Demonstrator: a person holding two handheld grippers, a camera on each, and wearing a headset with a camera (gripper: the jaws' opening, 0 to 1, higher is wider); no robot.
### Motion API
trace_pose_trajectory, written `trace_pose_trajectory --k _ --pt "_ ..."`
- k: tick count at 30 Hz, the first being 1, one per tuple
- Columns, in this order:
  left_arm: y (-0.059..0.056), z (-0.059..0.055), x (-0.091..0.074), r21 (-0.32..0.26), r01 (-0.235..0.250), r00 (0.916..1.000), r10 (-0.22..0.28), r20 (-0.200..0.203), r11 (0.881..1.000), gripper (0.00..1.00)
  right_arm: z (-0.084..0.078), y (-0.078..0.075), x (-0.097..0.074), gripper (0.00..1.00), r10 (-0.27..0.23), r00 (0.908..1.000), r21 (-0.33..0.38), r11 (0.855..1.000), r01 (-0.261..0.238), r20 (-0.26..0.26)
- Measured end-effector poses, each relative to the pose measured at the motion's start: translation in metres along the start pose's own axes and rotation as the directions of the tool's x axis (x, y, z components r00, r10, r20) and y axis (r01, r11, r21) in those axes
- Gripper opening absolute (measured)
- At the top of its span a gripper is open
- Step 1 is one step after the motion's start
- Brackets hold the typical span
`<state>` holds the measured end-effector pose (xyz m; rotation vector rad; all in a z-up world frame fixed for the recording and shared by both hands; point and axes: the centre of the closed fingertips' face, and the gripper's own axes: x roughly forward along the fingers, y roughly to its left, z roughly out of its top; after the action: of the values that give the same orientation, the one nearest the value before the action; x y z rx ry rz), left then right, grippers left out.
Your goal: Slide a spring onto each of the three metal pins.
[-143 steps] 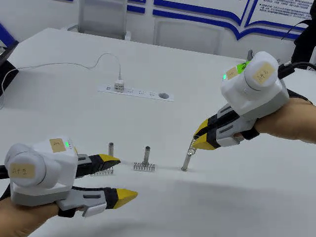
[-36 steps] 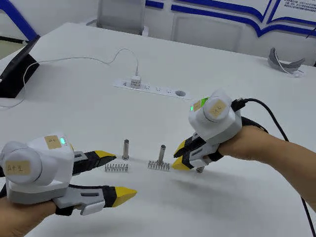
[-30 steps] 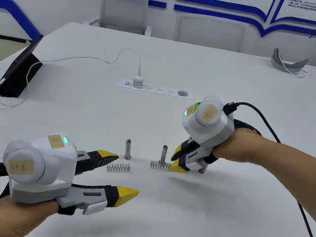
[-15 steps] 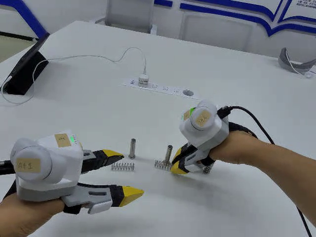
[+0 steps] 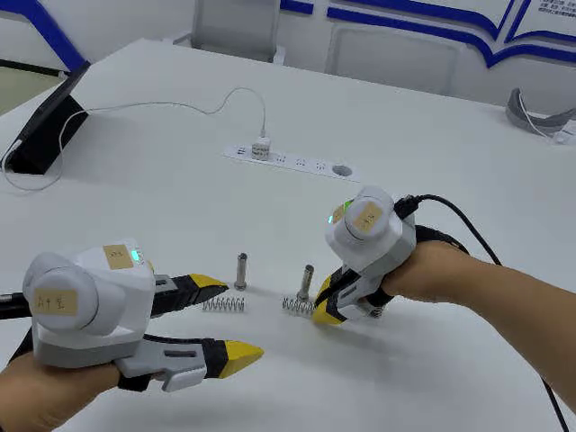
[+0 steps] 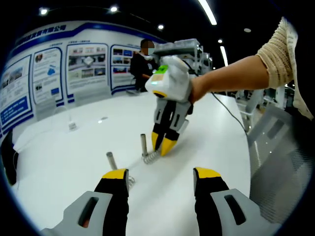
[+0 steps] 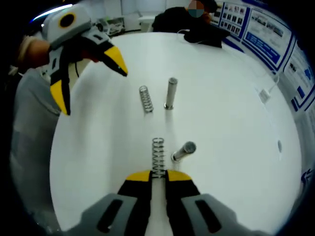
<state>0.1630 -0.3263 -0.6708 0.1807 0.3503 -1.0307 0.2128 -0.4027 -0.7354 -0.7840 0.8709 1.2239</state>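
Change: right tool [image 7: 158, 174] has moved left, now clamped on small coiled steel spring [image 7: 157, 150] lying on white counter [image 5: 432, 144] beside mid steel pin [image 7: 183, 151]. Left tool [image 5: 236, 318] apart, idle. Judged: 2nd spring pickup.

Two short metal pins stand upright on the white table [image 5: 432, 153], side by side and a little apart: the left pin [image 5: 241, 268] and the right pin [image 5: 306, 281], each a plain grey cylinder. Two small wire springs lie flat on their sides in front of them, both off the pins. The left spring [image 5: 223, 304] lies near the foot of the left pin, with a small gap between them. The right spring [image 5: 295, 307] lies just beside the foot of the right pin, and one end of it sits pinched between the yellow tips of the right gripper [image 7: 157, 174].
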Motion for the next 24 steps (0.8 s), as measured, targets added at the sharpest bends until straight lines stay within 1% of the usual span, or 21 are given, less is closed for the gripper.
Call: trace_pose_trajectory --k 5,9,14,19,24 --pt "-0.004 0.002 0.004 0.014 0.015 0.9999 -0.015 -0.004 1.000 0.53 0.007 0.011 -0.014 0.12 0.006 1.0000 -0.041 0.999 -0.005 0.006" --pt "-0.009 0.005 0.009 0.034 0.036 0.9993 -0.036 -0.007 0.999 0.51 0.013 0.023 -0.025 0.12 0.015 0.9999 -0.095 0.995 -0.015 0.001" --pt "-0.014 0.008 0.015 0.059 0.058 0.9983 -0.058 -0.012 0.997 0.47 0.022 0.038 -0.038 0.12 0.028 0.9996 -0.144 0.989 -0.027 0.008" --pt "-0.021 0.010 0.019 0.083 0.075 0.9971 -0.074 -0.018 0.994 0.45 0.029 0.048 -0.044 0.12 0.037 0.9992 -0.188 0.982 -0.035 0.011" --pt "-0.025 0.010 0.020 0.108 0.090 0.9957 -0.087 -0.029 0.990 0.41 0.035 0.055 -0.046 0.12 0.053 0.9986 -0.223 0.974 -0.051 0.002"
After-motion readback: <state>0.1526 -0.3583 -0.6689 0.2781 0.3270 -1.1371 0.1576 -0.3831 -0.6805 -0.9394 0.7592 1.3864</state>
